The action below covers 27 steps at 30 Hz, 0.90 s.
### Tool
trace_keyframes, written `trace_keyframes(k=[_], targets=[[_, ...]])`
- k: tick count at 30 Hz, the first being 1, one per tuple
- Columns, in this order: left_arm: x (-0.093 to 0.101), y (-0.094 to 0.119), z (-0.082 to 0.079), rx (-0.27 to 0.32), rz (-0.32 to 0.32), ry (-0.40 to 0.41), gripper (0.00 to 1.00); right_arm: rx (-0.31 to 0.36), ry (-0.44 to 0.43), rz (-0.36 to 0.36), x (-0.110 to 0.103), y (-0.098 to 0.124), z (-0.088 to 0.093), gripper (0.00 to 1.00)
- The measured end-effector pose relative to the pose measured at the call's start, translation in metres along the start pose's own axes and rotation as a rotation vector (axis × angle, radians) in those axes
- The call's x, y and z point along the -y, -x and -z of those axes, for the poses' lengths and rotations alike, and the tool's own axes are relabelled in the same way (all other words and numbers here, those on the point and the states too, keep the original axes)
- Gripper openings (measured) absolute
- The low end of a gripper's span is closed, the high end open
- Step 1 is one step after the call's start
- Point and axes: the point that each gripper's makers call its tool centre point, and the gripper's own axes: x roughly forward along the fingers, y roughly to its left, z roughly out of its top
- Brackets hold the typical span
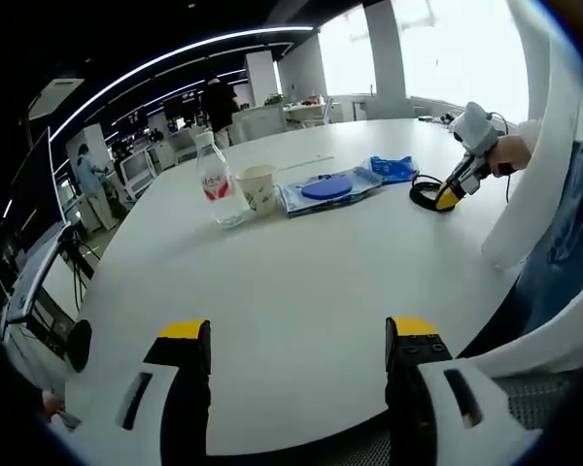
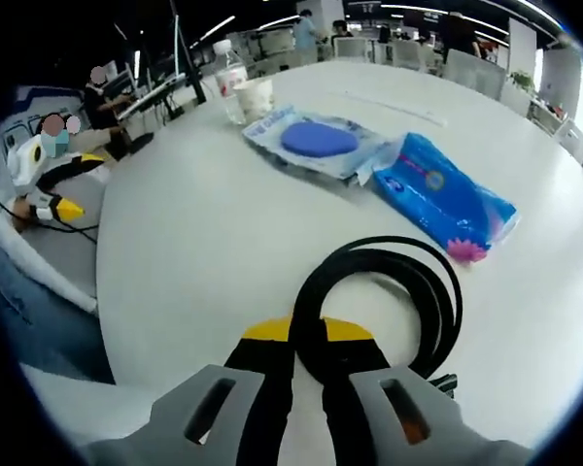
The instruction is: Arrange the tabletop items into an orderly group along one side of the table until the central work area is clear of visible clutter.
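On the round white table (image 1: 301,272) stand a clear water bottle (image 1: 214,180) with a red label and a paper cup (image 1: 257,186). To their right lie a clear bag holding a blue disc (image 1: 328,187) and a blue tissue pack (image 1: 394,168). A black cable coil (image 1: 426,193) lies near the right edge, and my right gripper (image 1: 449,199) is down on it. Seen from the right gripper view, the right gripper (image 2: 308,335) is shut on the near side of the cable coil (image 2: 384,245), with the tissue pack (image 2: 442,189), the bag (image 2: 316,141), the cup (image 2: 255,97) and the bottle (image 2: 228,73) beyond. My left gripper (image 1: 298,335) hangs open over bare table.
A white sleeve (image 1: 549,146) reaches in along the table's right edge. Office desks, chairs (image 1: 136,170) and people (image 1: 219,102) stand behind the table. The table's near edge (image 1: 301,442) runs just under the left jaws.
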Motion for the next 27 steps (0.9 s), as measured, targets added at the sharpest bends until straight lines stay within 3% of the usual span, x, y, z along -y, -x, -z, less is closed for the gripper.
trace_keyframes(k=[5, 9, 15, 21, 27], targets=[[0.001, 0.0, 0.0, 0.001, 0.001, 0.001, 0.75, 0.008, 0.033, -0.006, -0.008, 0.002, 0.0, 0.22], [0.001, 0.0, -0.001, 0.006, 0.007, 0.012, 0.76, 0.043, 0.034, -0.008, -0.013, 0.007, -0.002, 0.25], [0.0, 0.001, -0.002, 0.018, 0.012, 0.05, 0.78, 0.155, -0.046, -0.021, -0.019, 0.024, -0.015, 0.32], [0.001, 0.001, -0.005, 0.033, 0.021, 0.083, 0.82, 0.288, -0.125, -0.029, -0.027, 0.05, -0.029, 0.49], [-0.002, 0.001, -0.005, 0.036, 0.018, 0.116, 0.84, 0.397, -0.214, 0.019, -0.023, 0.078, -0.032, 0.63]])
